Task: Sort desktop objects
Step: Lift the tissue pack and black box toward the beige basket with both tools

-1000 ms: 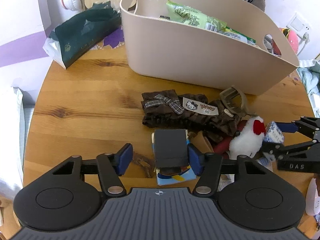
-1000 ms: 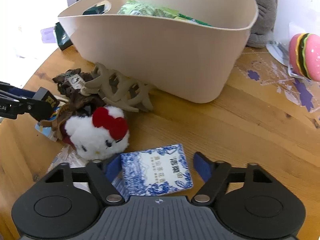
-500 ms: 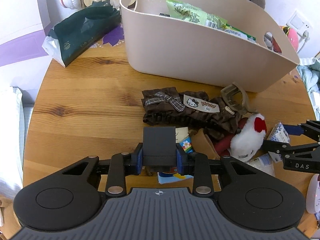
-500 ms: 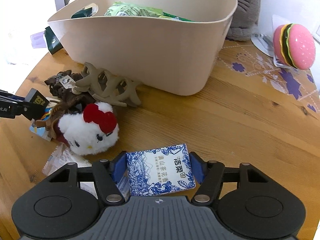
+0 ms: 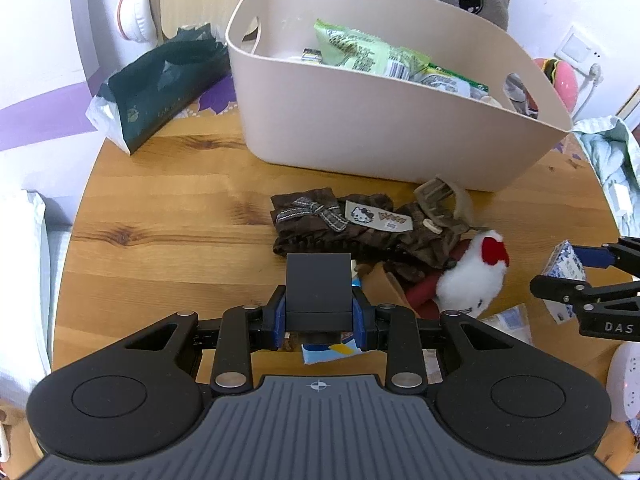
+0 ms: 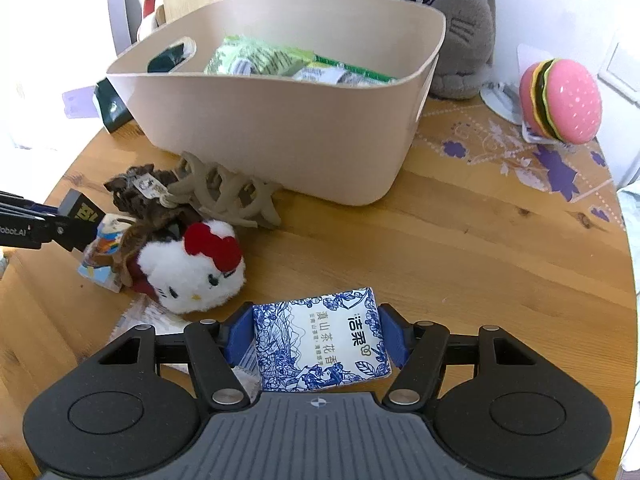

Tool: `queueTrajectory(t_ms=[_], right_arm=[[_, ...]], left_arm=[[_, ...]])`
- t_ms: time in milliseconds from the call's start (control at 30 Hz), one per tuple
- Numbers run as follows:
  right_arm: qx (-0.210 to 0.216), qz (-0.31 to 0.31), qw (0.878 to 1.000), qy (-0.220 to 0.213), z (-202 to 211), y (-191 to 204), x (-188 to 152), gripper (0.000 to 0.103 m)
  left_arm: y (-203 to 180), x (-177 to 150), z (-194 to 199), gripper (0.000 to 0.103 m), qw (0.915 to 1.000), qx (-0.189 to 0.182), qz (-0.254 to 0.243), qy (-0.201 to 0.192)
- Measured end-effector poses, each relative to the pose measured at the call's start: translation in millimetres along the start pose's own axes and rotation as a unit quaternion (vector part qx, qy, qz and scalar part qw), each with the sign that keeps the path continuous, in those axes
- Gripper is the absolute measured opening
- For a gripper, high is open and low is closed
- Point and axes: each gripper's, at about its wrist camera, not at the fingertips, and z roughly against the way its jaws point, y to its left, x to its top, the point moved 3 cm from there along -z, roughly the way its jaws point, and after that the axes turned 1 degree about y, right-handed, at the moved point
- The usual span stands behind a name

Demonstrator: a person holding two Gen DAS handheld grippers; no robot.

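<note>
Claws both clenched: left claw [image 5: 319, 317] grasps black box [image 5: 319, 292] (upright), right claw [image 6: 316, 338] tissue pack [image 6: 320, 340] lengthwise.

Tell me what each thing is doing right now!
left gripper: jaws shut on black box
black box: gripped
right gripper: jaws shut on tissue pack
tissue pack: gripped
beige bin: upright, holds snack packets
kitty plush: lying on table
hair claw: resting against bin
</note>
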Motion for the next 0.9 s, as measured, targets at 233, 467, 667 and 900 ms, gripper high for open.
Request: queueTrajectory(t_ms=[233, 467, 667, 900], right_arm=[[0.01, 0.003, 1.0, -0.021, 24, 0, 3, 0.063], [0.005, -0.006, 0.999, -0.049, 47, -1, 11, 0.063], [-0.01, 0.001, 0.997, -0.078, 69, 3, 24, 0.063], [-0.026, 0.012, 0.993, -0.113, 96, 11, 47, 0.063]], left_arm=[[-5, 1, 12, 0.032, 0.9999, -0.002, -0.001, -0.013], [-11, 7, 27, 0.032, 0.9994, -0.003, -0.01, -0.033], [-9, 19, 43, 0.032, 0.9984, -0.002, -0.01, -0.056], [-6, 39, 58, 0.032, 0.9966, 0.001, -0.007, -0.082]])
